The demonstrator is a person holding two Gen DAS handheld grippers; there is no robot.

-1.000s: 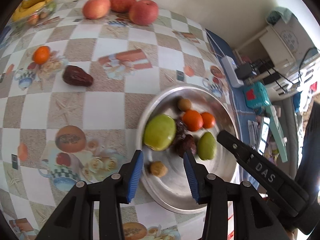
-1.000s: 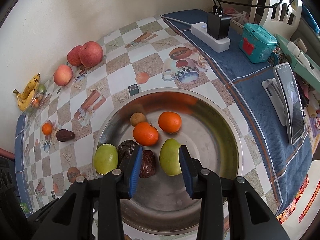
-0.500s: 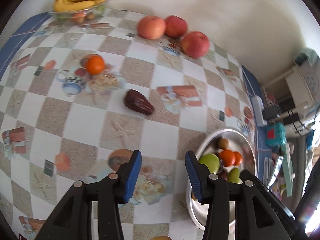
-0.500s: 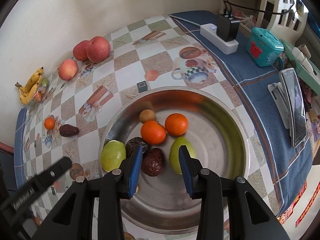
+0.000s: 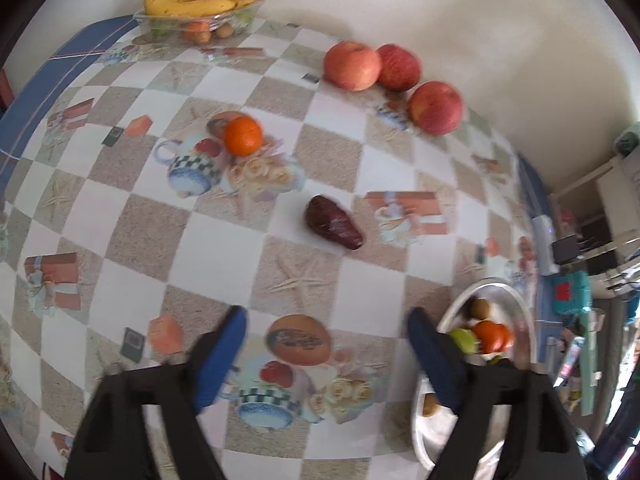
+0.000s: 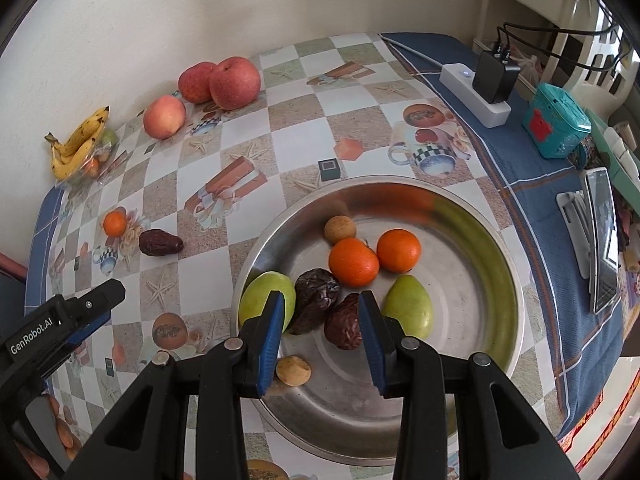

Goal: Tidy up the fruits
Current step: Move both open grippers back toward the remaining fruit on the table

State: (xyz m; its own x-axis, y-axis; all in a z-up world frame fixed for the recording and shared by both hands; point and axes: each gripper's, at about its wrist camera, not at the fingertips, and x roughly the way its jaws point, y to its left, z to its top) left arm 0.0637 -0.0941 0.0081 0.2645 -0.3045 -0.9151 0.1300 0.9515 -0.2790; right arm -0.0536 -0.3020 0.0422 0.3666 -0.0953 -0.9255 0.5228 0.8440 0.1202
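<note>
Table (image 5: 360,312) in checkered cloth carries everything. Steel bowl (image 6: 472,216) sits near right and already holds green fruits, two oranges, dark dates and small brown fruits. Three apples (image 5: 352,65) stay far, by the wall, bananas far left. Step in hand, I judge: fetching the next loose fruit. My left gripper (image 5: 326,354) is out over bare cloth, its jaws just spread wide, nothing between them. Loose date (image 5: 334,223) lies ahead of it, small orange (image 5: 243,135) farther left. Next I need to reach forward and straddle the date. My right gripper (image 6: 320,336) hovers partly open over the bowl, gripping nothing.
</note>
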